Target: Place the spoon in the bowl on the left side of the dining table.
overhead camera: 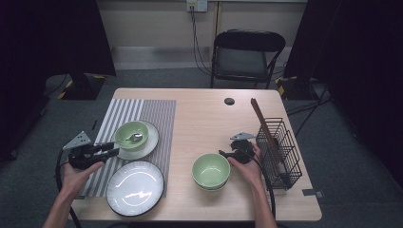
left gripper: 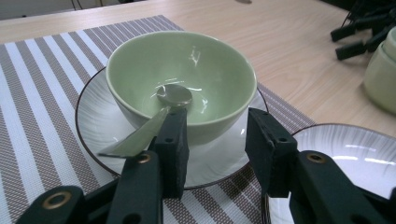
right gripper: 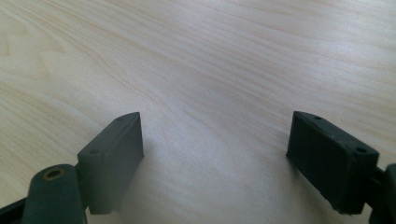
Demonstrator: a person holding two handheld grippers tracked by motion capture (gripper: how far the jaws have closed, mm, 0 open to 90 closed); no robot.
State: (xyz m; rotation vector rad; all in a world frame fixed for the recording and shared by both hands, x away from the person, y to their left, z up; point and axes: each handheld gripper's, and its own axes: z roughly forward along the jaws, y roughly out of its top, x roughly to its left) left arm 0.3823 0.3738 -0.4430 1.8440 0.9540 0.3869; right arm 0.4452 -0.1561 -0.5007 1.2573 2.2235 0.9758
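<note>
Left claw [left gripper: 215,140] part open, empty, beside spoon [left gripper: 154,123]; right claw [right gripper: 215,154] wide.

The left gripper [left gripper: 215,140] covers the near rim of the green bowl [left gripper: 182,70], and one black jaw hides part of the spoon [left gripper: 159,116] handle. Right of that bowl, the white plate [left gripper: 345,158] runs off the frame, as does a second pale green bowl [left gripper: 380,70].

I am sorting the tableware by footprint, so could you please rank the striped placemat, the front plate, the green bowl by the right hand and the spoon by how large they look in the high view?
1. Striped placemat
2. Front plate
3. Green bowl
4. Spoon
</note>
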